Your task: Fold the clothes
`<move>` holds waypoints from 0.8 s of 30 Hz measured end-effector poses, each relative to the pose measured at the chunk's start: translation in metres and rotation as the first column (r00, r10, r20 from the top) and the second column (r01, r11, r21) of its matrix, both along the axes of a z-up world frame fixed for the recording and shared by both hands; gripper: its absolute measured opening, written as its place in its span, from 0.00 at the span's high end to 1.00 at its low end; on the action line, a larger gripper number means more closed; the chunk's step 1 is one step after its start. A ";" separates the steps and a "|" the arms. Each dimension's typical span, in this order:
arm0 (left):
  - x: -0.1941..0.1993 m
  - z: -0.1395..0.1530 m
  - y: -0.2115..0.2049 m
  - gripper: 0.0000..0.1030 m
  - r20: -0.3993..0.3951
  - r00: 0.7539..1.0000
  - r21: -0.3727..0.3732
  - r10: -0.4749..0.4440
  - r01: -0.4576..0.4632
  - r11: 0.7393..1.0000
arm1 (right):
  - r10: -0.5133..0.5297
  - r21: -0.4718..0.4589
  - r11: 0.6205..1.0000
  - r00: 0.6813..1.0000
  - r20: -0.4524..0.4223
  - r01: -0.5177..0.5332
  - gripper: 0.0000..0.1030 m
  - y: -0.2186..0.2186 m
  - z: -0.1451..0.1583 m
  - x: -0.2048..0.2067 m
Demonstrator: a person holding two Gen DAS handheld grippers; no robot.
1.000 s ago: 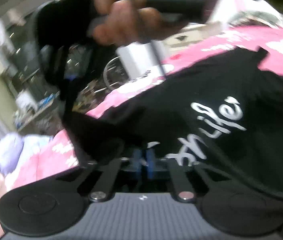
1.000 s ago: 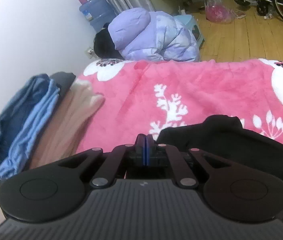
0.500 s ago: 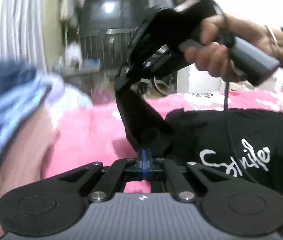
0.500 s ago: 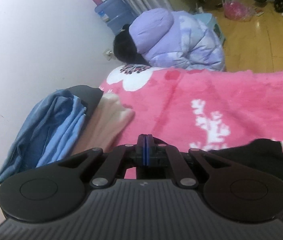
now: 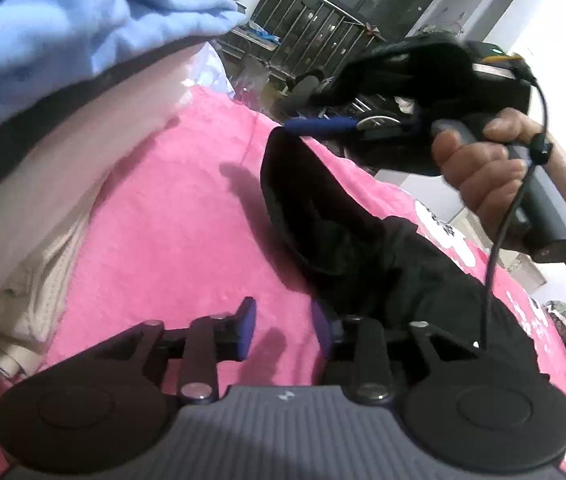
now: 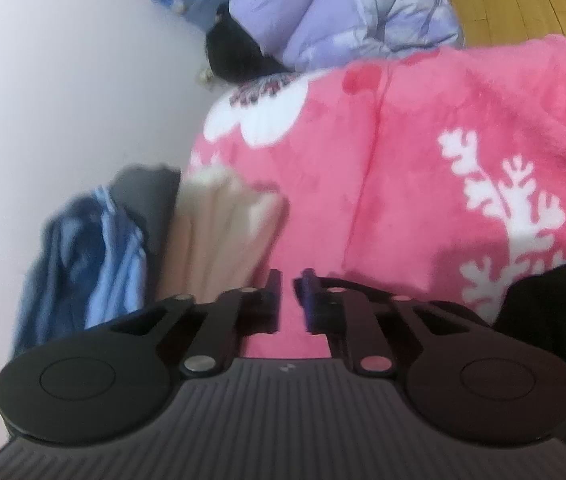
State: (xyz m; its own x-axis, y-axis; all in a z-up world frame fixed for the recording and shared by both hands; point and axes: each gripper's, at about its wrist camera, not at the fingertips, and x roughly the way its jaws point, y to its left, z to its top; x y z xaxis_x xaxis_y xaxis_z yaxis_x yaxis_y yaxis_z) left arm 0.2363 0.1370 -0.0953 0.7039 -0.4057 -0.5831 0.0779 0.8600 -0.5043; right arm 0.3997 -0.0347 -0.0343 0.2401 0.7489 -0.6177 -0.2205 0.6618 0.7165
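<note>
The black shirt (image 5: 383,248) lies rumpled on the pink blanket (image 5: 171,232). Both jaws have just been opening: left gripper (image 5: 283,330) and right gripper (image 6: 287,300) hold nothing. It looks light, limp and floppy; best pinched at a hem corner.

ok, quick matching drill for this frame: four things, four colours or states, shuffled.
Things:
1. shirt
2. blanket
3. left gripper
4. jacket

Colour or state:
A. pink, white flower print
B. open, nothing between the pads
C. lilac, puffy, past the bed's end
D. black, lying crumpled on the bed

Pairs: 1-D, 2-A, 3-B, 4-C

The left gripper's jaws have just been opening, and only blanket shows in the gap.
</note>
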 end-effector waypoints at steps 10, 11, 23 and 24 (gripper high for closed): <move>0.028 -0.018 0.006 0.61 -0.065 0.997 -0.215 0.036 -0.050 0.975 | -0.065 0.016 0.998 0.984 0.168 0.063 0.60 -0.086 0.035 -0.041; 0.027 -0.018 0.006 0.61 -0.065 0.997 -0.228 0.037 -0.051 0.972 | -0.044 -0.034 0.998 0.986 0.160 0.050 0.60 -0.088 0.030 -0.047; 0.017 -0.010 -0.013 0.61 -0.010 1.000 -0.081 0.018 -0.018 0.997 | 0.004 -0.092 0.996 1.000 0.007 -0.003 0.91 -0.067 -0.022 -0.063; 0.014 -0.008 -0.015 0.58 0.001 1.000 -0.057 0.007 -0.007 0.998 | 0.015 -0.084 0.996 1.000 0.011 -0.014 0.93 -0.063 -0.022 -0.064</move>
